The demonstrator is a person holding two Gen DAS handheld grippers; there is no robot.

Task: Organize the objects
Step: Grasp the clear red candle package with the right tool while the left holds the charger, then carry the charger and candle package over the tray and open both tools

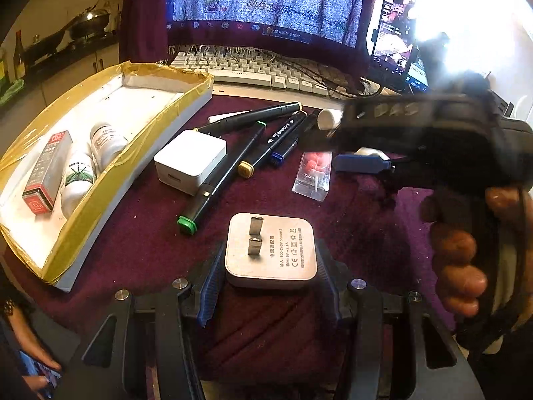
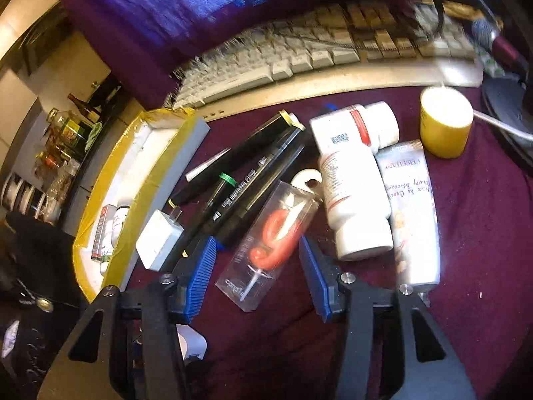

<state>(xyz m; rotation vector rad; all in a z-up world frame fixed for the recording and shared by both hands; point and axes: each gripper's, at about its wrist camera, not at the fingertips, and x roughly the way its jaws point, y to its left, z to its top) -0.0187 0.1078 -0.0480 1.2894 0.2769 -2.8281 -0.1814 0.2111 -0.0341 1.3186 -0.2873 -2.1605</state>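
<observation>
Two grippers work: the left gripper [image 1: 269, 283] clamps the grey charger [image 1: 270, 254], seemingly bound for the taped tray [image 1: 140, 153], while the right gripper [image 2: 256, 273] straddles the candle packet [image 2: 266, 243], unclenched, needing closure next.

Left claw [image 1: 269, 286] clamped, right claw [image 2: 256, 273] agape.

Free: bare maroon cloth [image 2: 473, 233] at right of the right-wrist frame | Blocked: black marker pens [image 2: 253, 173] left of centre, white pill bottle [image 2: 353, 186] right of centre | Left-wrist frame: empty far end of yellow-taped white tray [image 1: 160, 76], upper left; right gripper [image 1: 363, 160] crossing from right
</observation>
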